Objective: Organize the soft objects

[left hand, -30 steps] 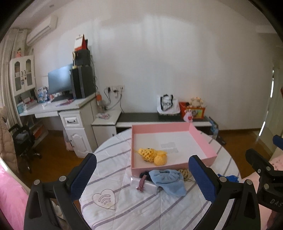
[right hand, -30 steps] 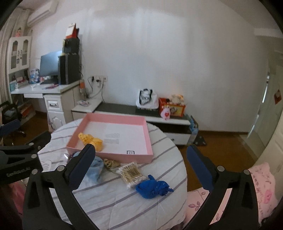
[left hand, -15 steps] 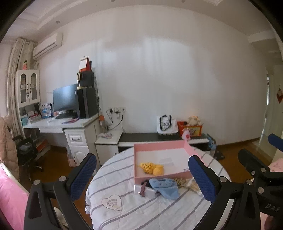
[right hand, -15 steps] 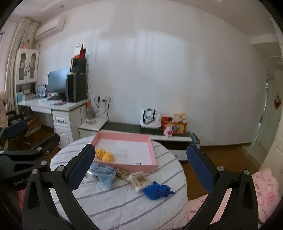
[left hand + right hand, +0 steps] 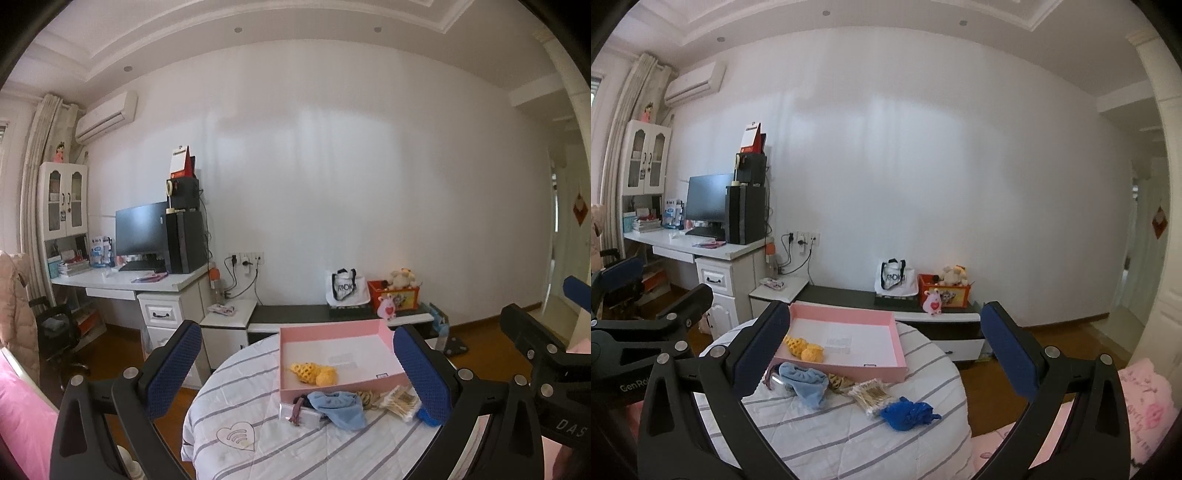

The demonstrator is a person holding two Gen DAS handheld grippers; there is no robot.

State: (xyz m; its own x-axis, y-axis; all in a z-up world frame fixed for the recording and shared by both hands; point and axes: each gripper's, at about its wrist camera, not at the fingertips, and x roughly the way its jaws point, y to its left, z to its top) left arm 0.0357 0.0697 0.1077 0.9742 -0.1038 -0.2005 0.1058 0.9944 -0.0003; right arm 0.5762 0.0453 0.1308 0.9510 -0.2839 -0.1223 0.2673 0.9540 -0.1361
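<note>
- Both my tongs are spread wide and hold nothing: left gripper (image 5: 297, 363), right gripper (image 5: 884, 349), both raised well back from the table (image 5: 820, 435).
- Landmark: pink tray (image 5: 882, 328). Yellow mesh items (image 5: 805, 349) already lie inside it.
- Just in front of the tray: light blue cloth (image 5: 809, 382), cotton swabs (image 5: 870, 395), dark blue cloth (image 5: 907, 413).
- Dark blue cloth lies below and ahead of my right gripper; I judge the right is nearer.

The room is bright with soft daylight. The white wall (image 5: 332, 166) shows pale streaks. Edges bend round, and the corners go black.
</note>
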